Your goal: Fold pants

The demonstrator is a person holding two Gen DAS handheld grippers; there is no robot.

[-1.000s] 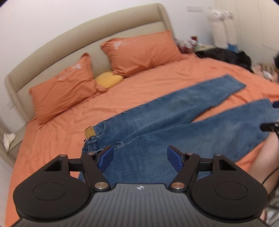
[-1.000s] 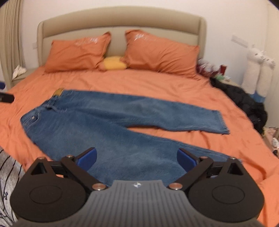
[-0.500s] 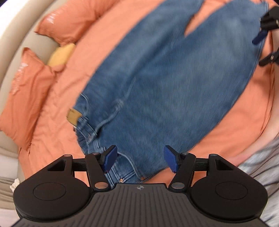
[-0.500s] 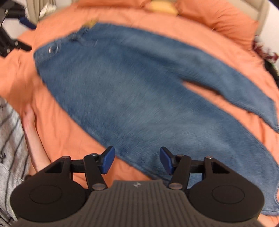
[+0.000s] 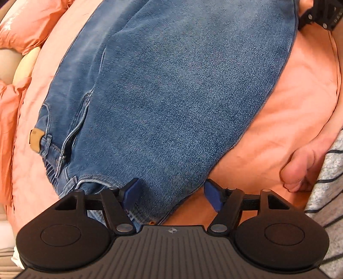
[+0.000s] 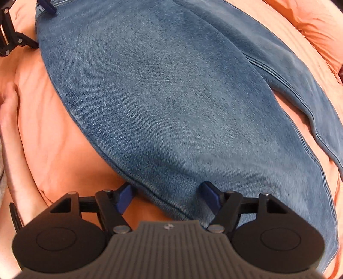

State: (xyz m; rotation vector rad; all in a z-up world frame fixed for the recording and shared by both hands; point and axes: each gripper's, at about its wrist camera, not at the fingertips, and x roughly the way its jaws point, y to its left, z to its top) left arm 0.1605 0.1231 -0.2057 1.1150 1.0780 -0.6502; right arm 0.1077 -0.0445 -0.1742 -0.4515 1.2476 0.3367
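Note:
Blue jeans (image 5: 171, 90) lie flat on the orange bed sheet (image 5: 285, 120), waist to the left with a tan leather patch (image 5: 35, 139). My left gripper (image 5: 171, 196) is open, low over the near waist corner, its blue pads straddling the denim edge. In the right wrist view the same jeans (image 6: 171, 96) fill the frame. My right gripper (image 6: 167, 196) is open, low over the near edge of the near leg, pads either side of the hem line. Each gripper shows in the other's view: the right one (image 5: 319, 17), the left one (image 6: 12, 32).
Orange pillows (image 5: 25, 19) lie at the far left by a yellow cushion (image 5: 25, 66). The person's bare forearm (image 6: 15, 137) and hand (image 5: 300, 169) rest on the sheet at the near edge, beside a grey striped shirt (image 5: 328, 178).
Both grippers have tilted down and dropped close to the jeans' near edge. The view went from the whole bed to close denim. Both stay open.

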